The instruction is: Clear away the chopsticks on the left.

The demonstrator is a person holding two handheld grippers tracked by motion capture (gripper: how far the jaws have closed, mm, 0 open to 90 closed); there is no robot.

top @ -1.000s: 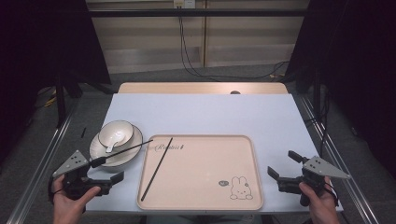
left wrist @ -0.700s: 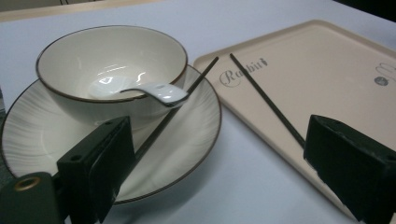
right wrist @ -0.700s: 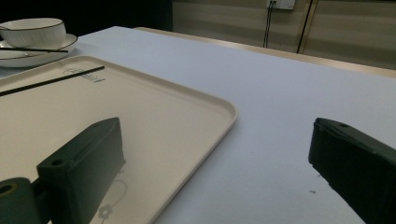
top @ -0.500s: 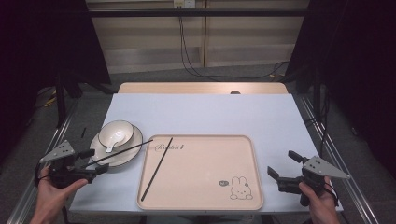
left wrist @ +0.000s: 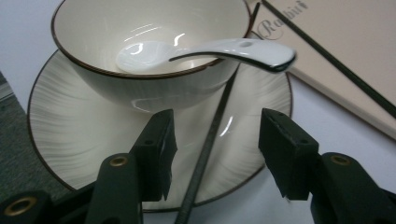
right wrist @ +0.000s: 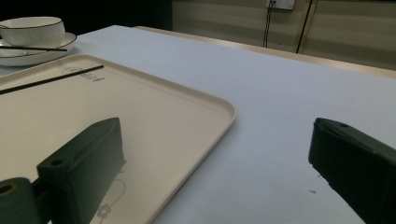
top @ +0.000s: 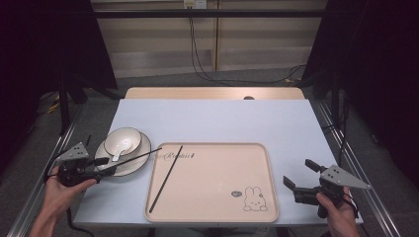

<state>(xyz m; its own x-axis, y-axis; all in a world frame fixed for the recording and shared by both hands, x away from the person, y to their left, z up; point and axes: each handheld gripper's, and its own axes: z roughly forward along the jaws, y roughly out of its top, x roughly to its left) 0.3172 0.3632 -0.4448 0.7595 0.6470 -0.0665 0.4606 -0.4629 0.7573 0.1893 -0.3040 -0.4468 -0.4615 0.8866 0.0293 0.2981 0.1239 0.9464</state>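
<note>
Left gripper [top: 101, 167] at 8 o'clock, jaws parted, pointing toward 3 o'clock, held in left hand [top: 62, 185]. Right gripper [top: 300, 176] at 4 o'clock, jaws wide apart, gripped by right hand [top: 336, 207].

The tray's [top: 212, 207] middle is left free; the left gripper's [left wrist: 212, 154] path is blocked by a bowl [left wrist: 149, 51].

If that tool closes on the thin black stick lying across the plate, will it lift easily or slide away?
The chopstick looks thin, stiff and light, so it should lift easily. It rests on the glossy plate, so it may slide or roll if nudged. The left tool is open around it; such a narrow stick could pivot once pinched.
</note>
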